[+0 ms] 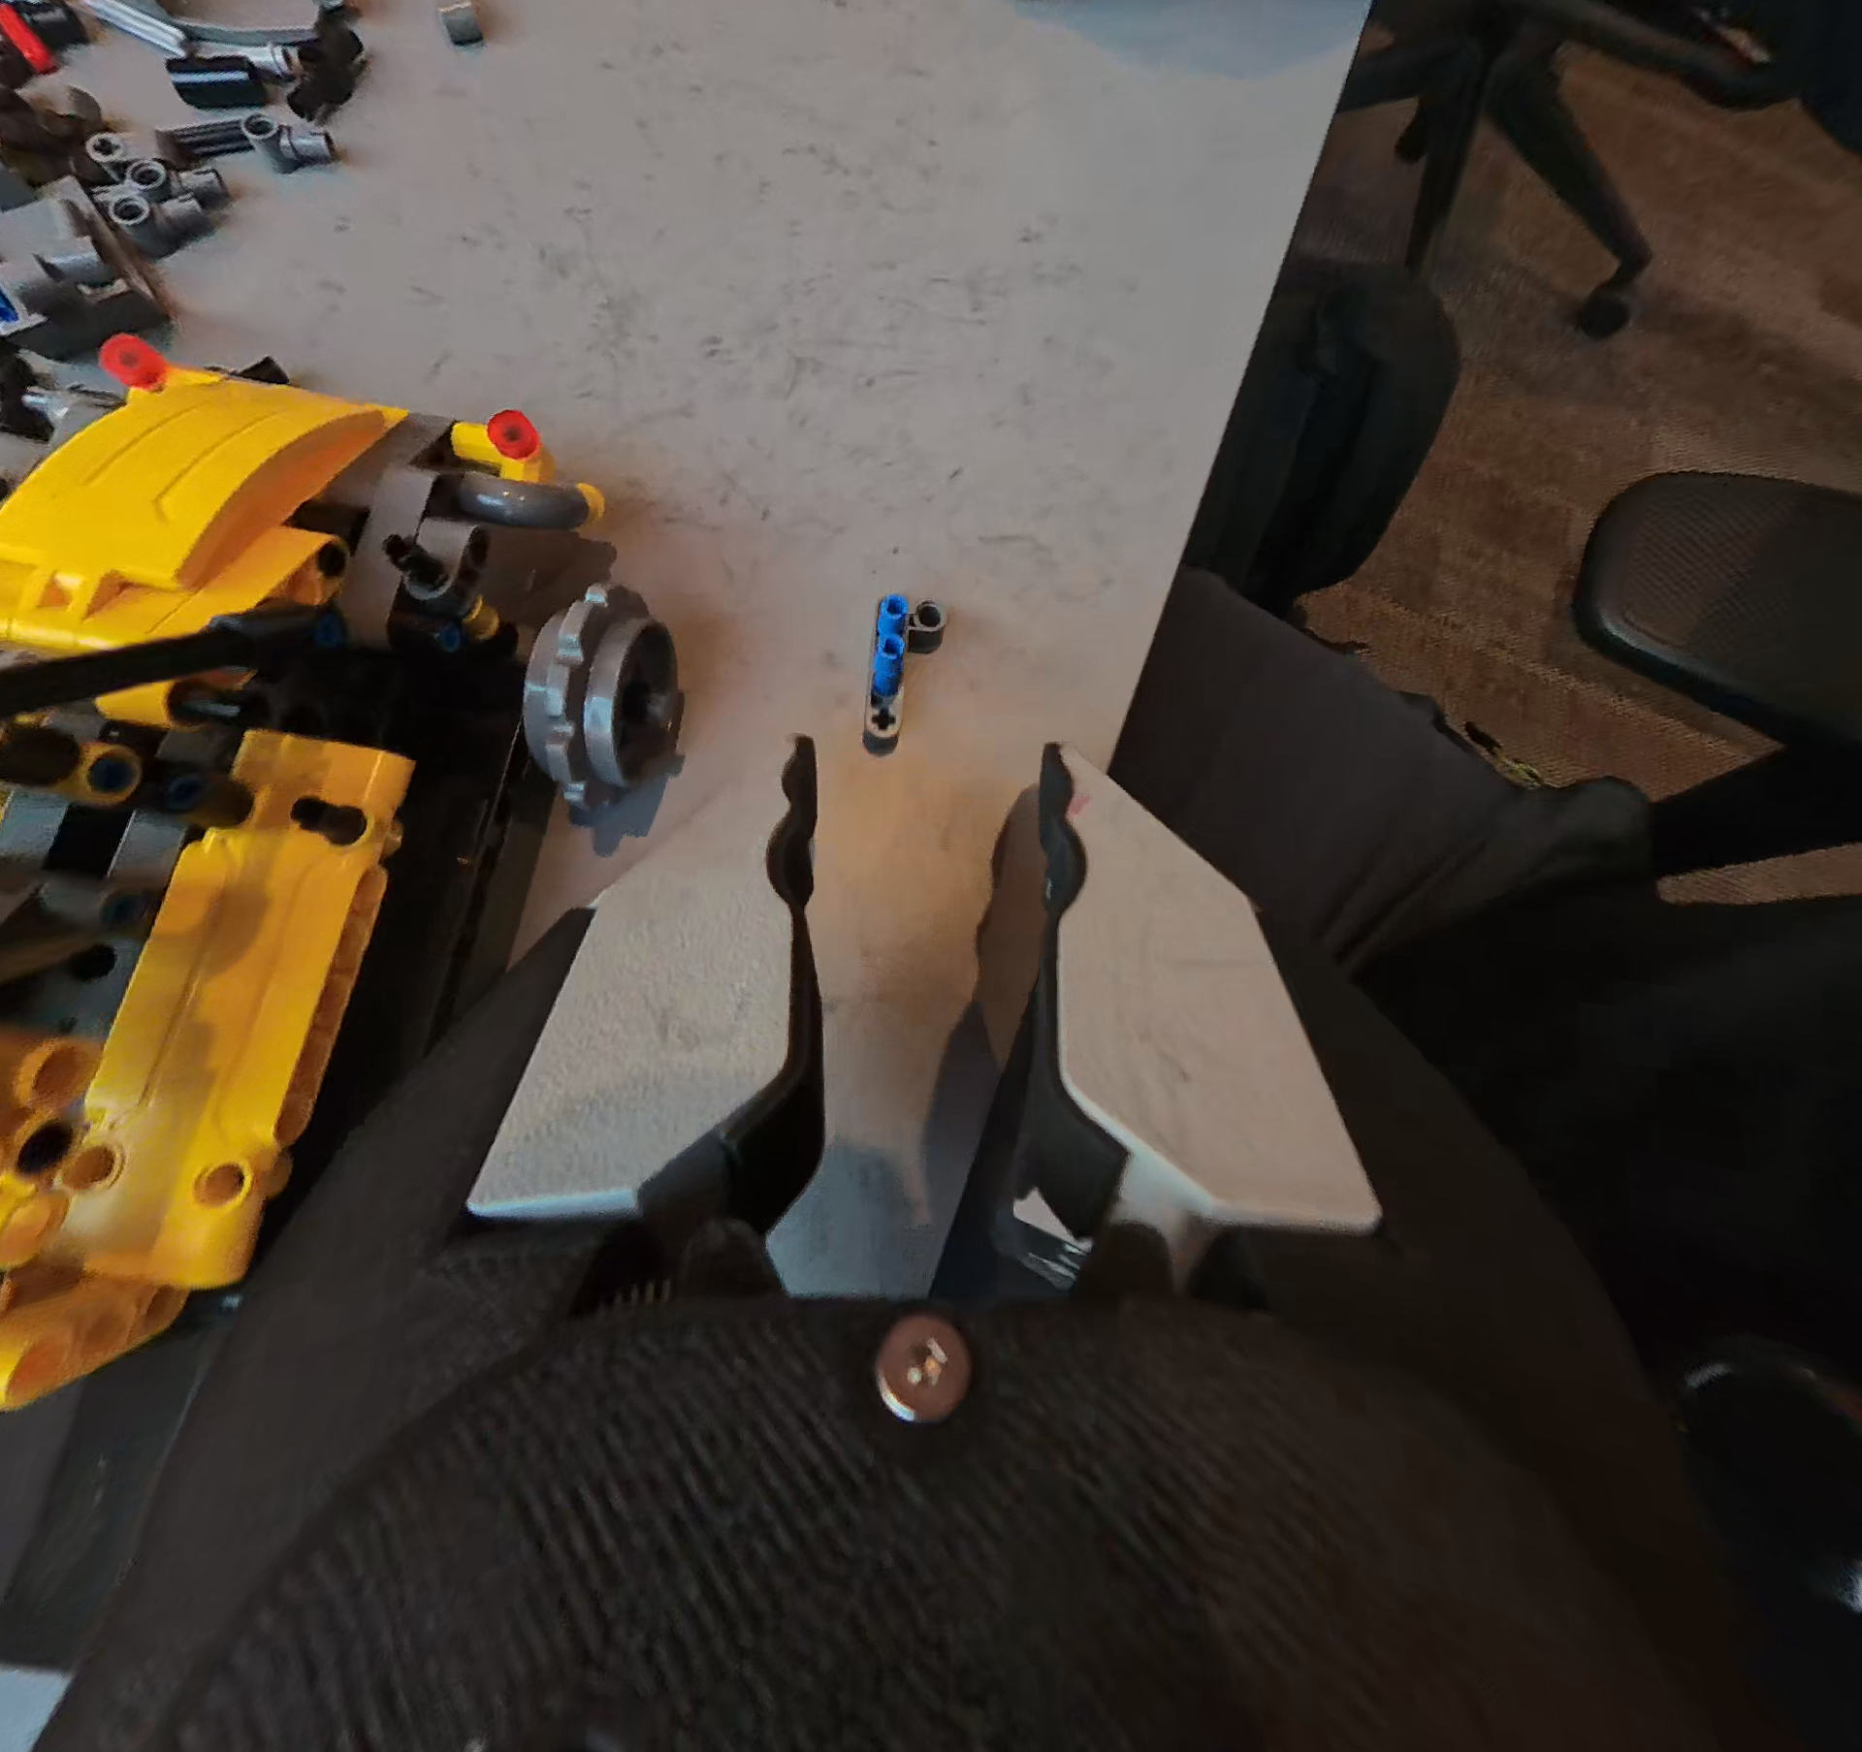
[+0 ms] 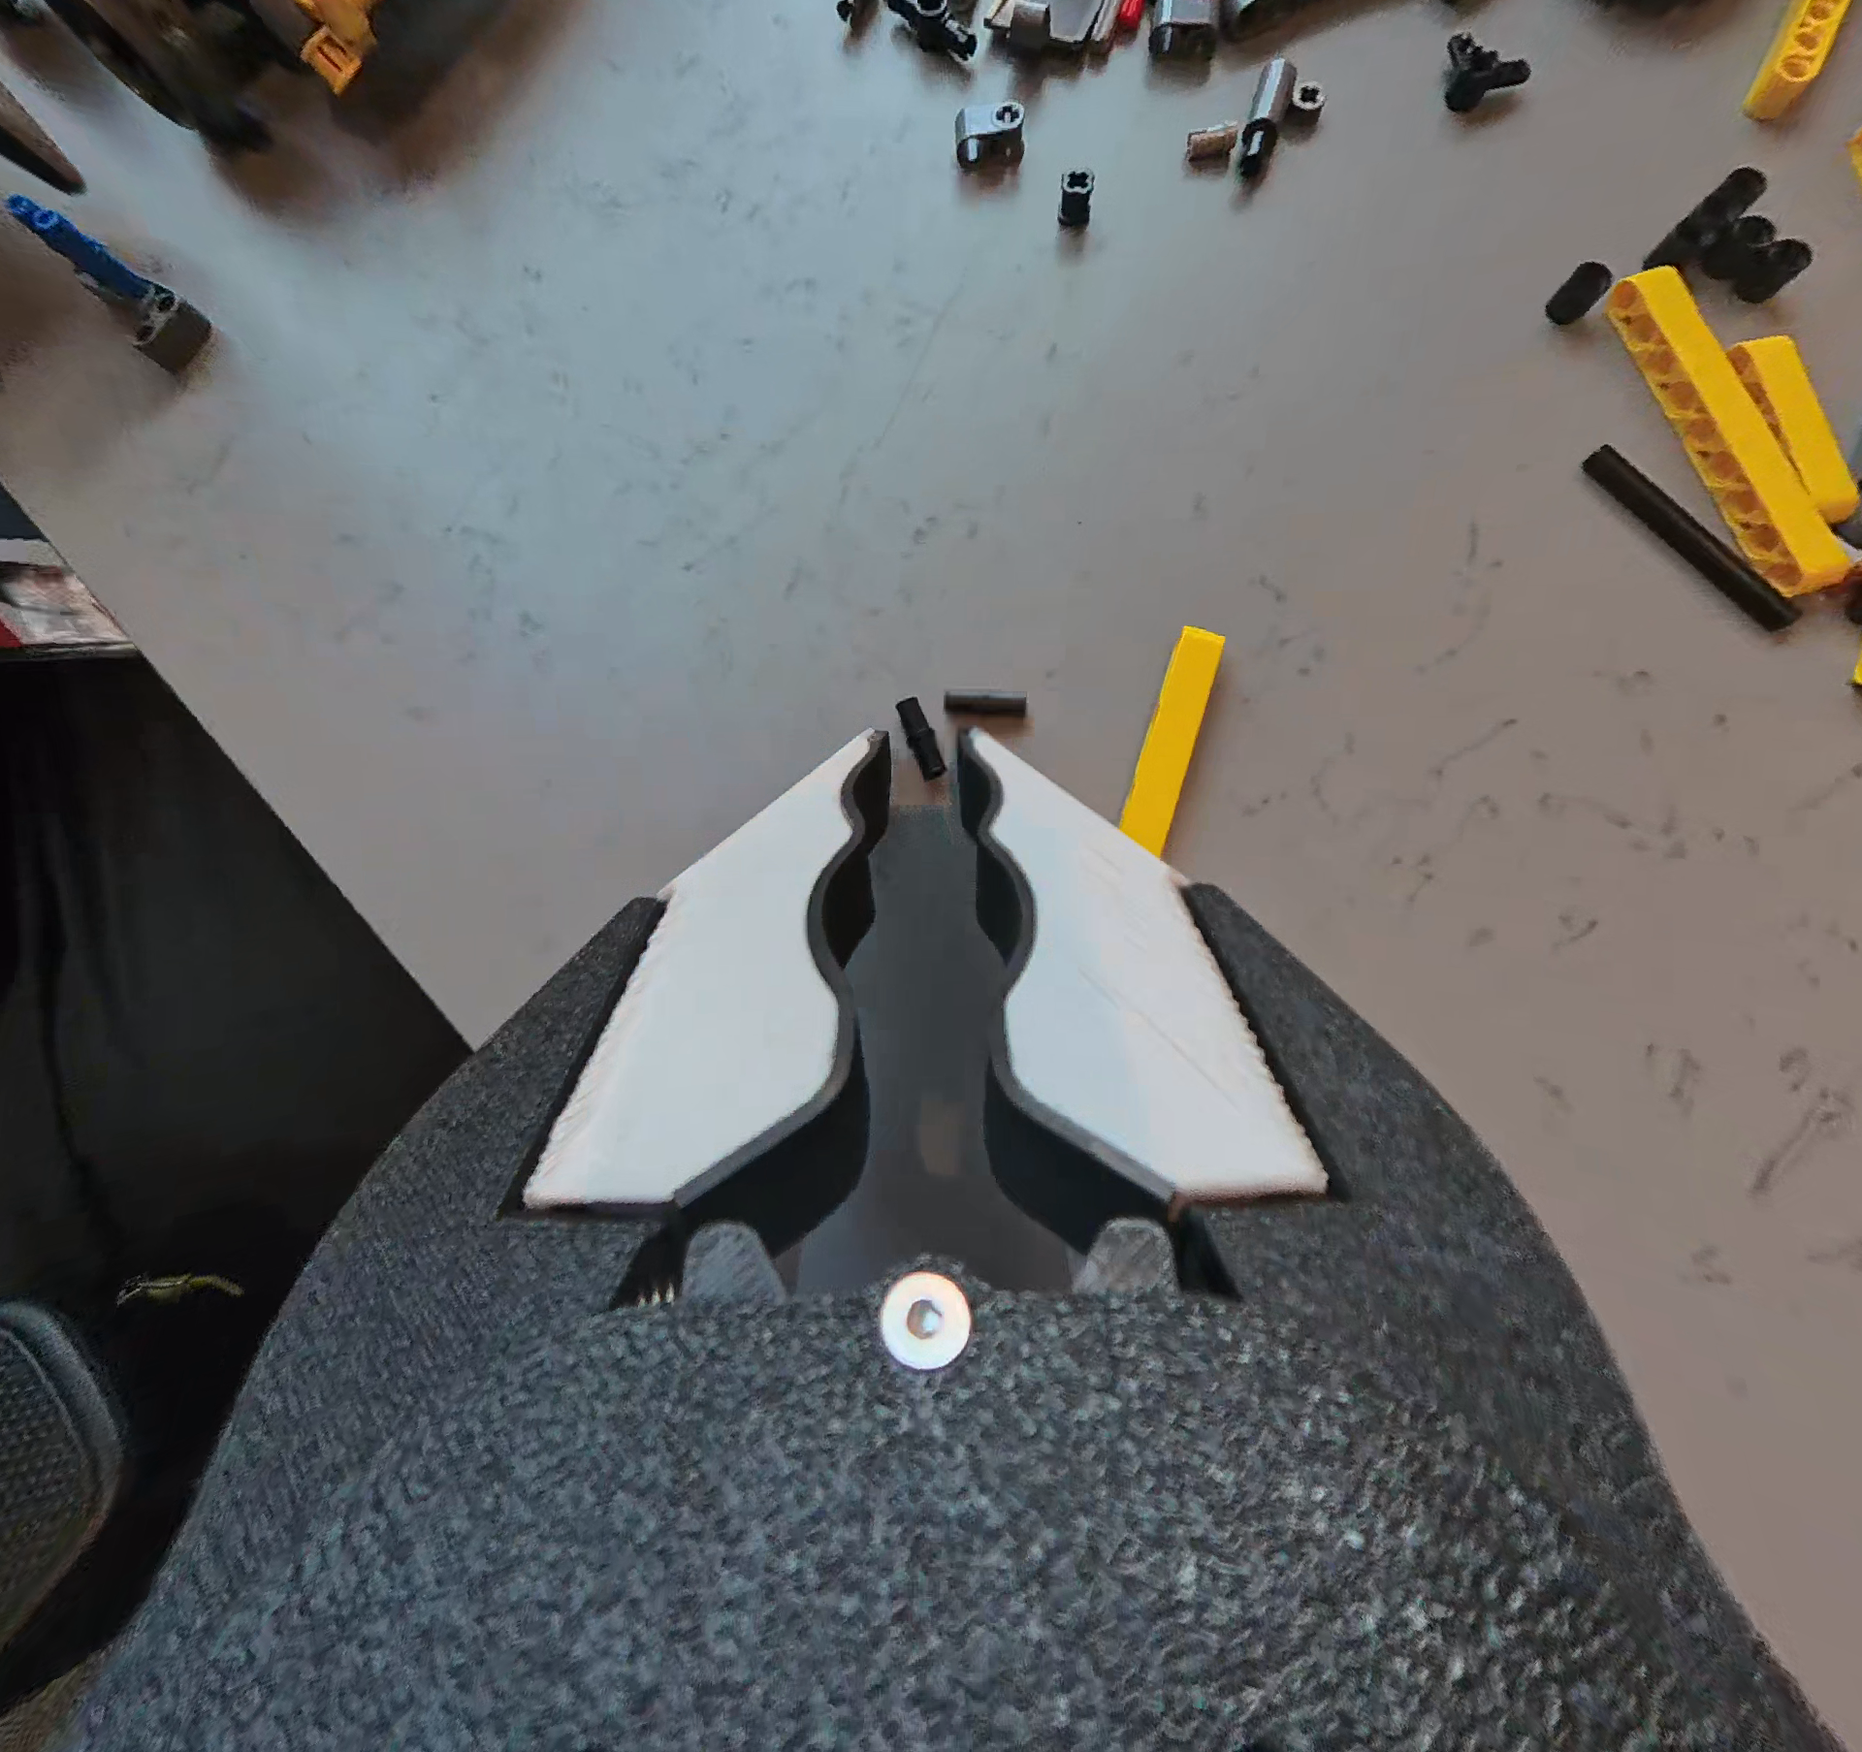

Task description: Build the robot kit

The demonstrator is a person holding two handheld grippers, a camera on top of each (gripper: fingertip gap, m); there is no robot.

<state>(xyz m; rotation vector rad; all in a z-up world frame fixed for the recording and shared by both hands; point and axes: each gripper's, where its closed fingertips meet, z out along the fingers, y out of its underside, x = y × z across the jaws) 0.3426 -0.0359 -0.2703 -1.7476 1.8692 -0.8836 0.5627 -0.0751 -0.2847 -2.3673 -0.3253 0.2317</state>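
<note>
Hovering low over a grey table (image 2: 705,455), the right gripper (image 2: 922,747) has its white fingers (image 2: 746,978) slightly apart, with a small black pin (image 2: 920,739) lying between the tips; whether the tips touch it cannot be told. A second short black pin (image 2: 984,700) lies just beyond, and a flat yellow strip (image 2: 1172,737) rests on the table just right of the fingers. Farther right sit two yellow beams (image 2: 1728,429) side by side with a thin black rod (image 2: 1688,538) beside them. Along the far edge lies a scatter of loose building parts (image 2: 1159,1), grey, black and yellow.

On the other side, the left gripper (image 1: 927,757) is held with its claw spread wide and nothing between the tips. Just beyond them, close to the table's right edge, lies a small grey link with two blue pegs (image 1: 887,671), apart from both fingers. To the left stands a partly built yellow toy vehicle (image 1: 191,747) with a grey toothed wheel (image 1: 605,686) on its near corner and two red studs (image 1: 511,432) on top. More loose grey and black pieces (image 1: 151,142) crowd the far left corner. Off the table's right side are a brown carpet (image 1: 1612,455) and black office chairs (image 1: 1733,575).
</note>
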